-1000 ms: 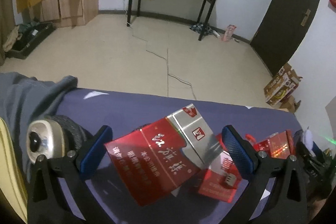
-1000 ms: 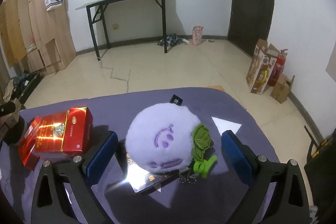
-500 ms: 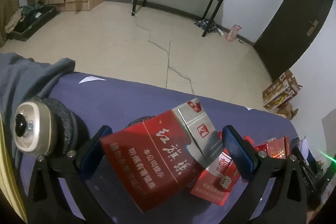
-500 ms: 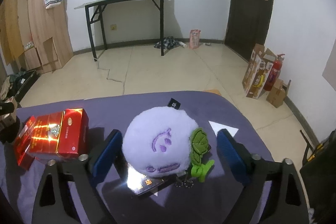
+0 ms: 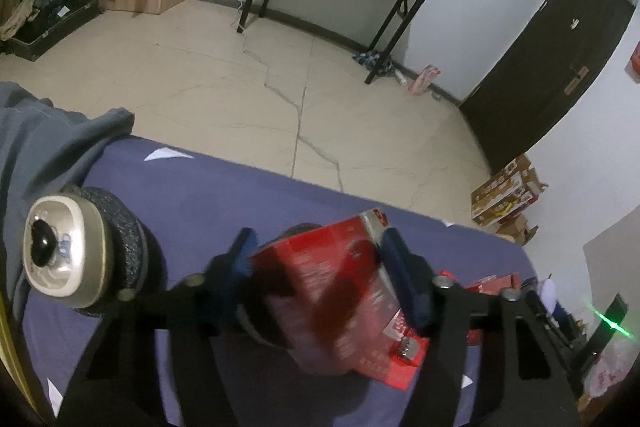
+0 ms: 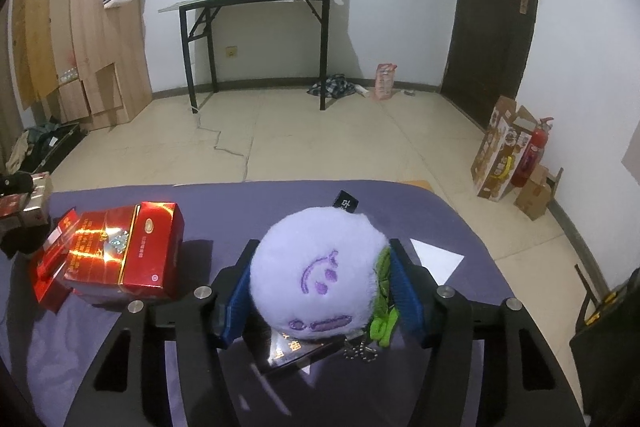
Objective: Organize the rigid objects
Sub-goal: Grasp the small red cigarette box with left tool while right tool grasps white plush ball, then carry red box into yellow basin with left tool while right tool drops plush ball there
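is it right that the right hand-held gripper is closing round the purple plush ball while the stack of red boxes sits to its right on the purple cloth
Not quite: the stack of red boxes sits to the left of the purple plush ball, not the right, as the right wrist view shows. The rest holds: the right hand-held gripper is closing round the ball, its pads against its sides, on the purple cloth.

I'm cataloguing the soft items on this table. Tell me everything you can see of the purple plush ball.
The purple plush ball is a round, fluffy, pale lilac toy with a darker purple face stitched on its front. A black tag sticks up behind its top, green felt leaves hang at one side, and a bead chain dangles below. It sits on a glossy dark box on the purple tablecloth. The right gripper is closing on it, blue pads pressing into both sides.
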